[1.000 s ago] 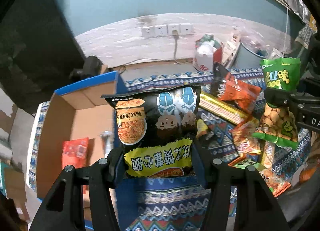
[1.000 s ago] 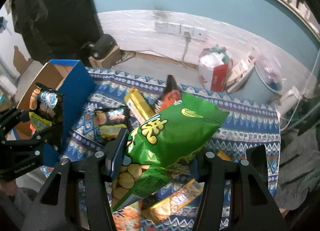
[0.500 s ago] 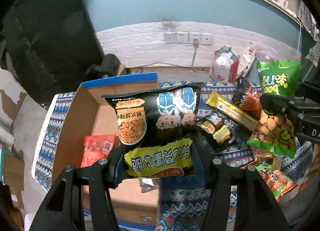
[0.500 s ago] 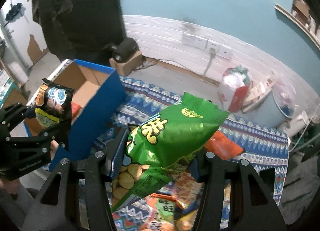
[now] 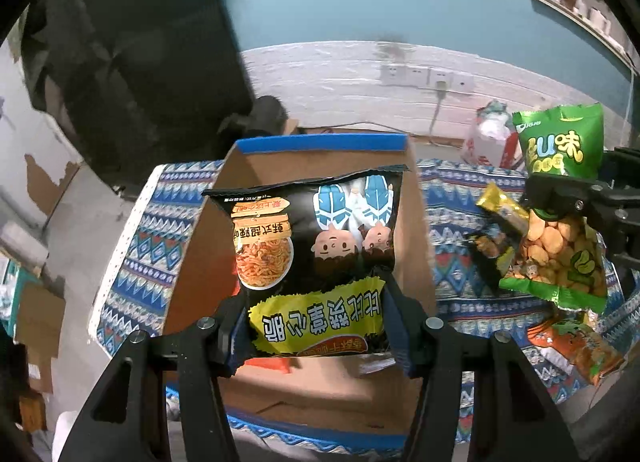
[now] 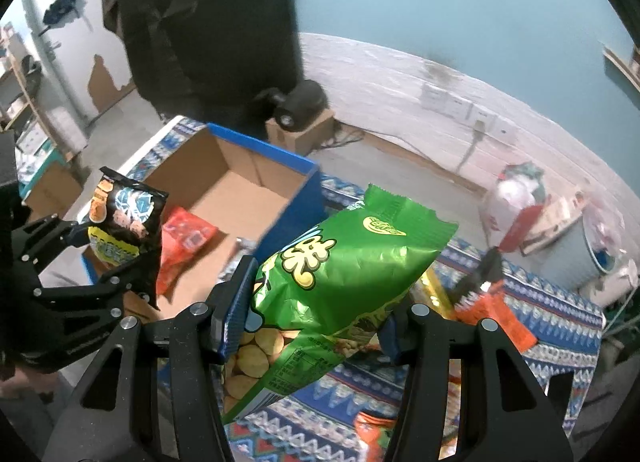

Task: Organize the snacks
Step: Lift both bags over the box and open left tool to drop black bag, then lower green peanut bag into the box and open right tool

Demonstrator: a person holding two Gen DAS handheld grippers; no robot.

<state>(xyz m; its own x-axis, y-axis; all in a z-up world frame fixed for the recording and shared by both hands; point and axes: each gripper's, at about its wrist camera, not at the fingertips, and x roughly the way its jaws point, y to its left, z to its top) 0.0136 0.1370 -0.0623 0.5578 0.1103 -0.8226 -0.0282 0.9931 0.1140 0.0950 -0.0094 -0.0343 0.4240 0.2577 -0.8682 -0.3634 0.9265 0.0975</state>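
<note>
My left gripper (image 5: 316,318) is shut on a black snack bag (image 5: 316,246) with a yellow band, held over the open cardboard box (image 5: 320,173) with blue outer walls. In the right wrist view that same black snack bag (image 6: 124,221) hangs above the box's (image 6: 244,197) near left corner. My right gripper (image 6: 312,322) is shut on a green snack bag (image 6: 348,258) of round crackers, which hangs just right of the box's blue wall. A red packet (image 6: 184,238) lies inside the box.
The patterned blue cloth (image 6: 552,318) carries several loose snacks: an orange packet (image 6: 496,314), a yellow bar (image 5: 504,205) and an orange-green bag (image 5: 580,346). A dark cabinet (image 6: 208,21), a black wheeled thing on a small carton (image 6: 296,105) and a grey bin (image 6: 580,246) stand beyond.
Both grippers have carried their bags leftward, from over the cloth to the box. The black bag now hangs over the box's inside and the green bag reaches its right wall.
</note>
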